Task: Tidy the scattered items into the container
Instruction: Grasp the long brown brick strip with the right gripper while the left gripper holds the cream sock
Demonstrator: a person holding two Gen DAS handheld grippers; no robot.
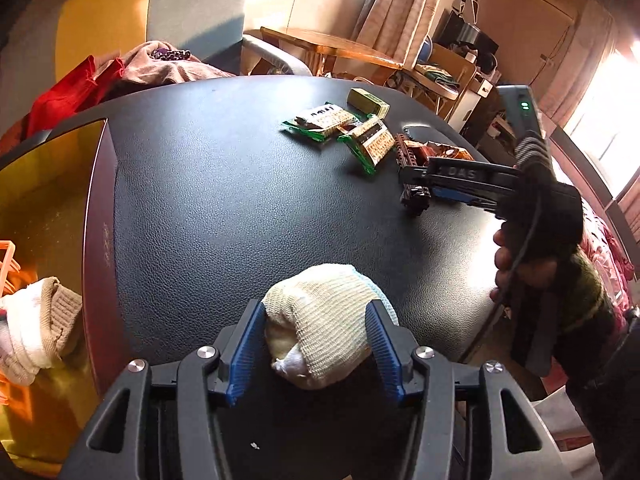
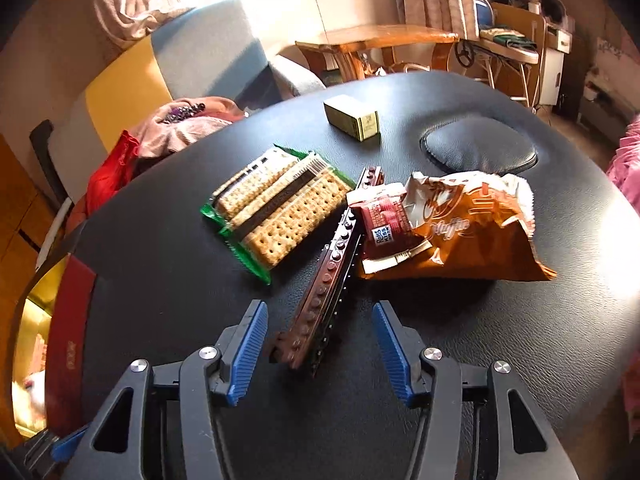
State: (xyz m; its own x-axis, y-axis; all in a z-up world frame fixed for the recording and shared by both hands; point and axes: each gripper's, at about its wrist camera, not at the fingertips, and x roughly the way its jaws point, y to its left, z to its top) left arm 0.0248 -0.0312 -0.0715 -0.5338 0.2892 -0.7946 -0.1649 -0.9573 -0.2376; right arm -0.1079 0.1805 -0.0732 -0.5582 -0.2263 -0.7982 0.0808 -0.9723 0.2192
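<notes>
My left gripper [image 1: 316,312] is shut on a cream rolled sock bundle [image 1: 324,320] just above the black table [image 1: 224,184]. The yellow container [image 1: 44,216] lies to the left with more socks [image 1: 36,324] inside. My right gripper [image 2: 320,316] is open, its fingers on either side of the near end of a brown and black brick bar [image 2: 324,288]; it also shows in the left wrist view [image 1: 416,178]. Cracker packs [image 2: 280,208], a small red carton [image 2: 384,220], an orange snack bag [image 2: 464,232] and a gold box [image 2: 352,118] lie beyond.
Red and pink clothes [image 1: 120,72] are heaped behind the table's left edge. A round padded inset [image 2: 480,148] sits in the table at far right. A wooden table [image 2: 380,40] and chairs stand behind.
</notes>
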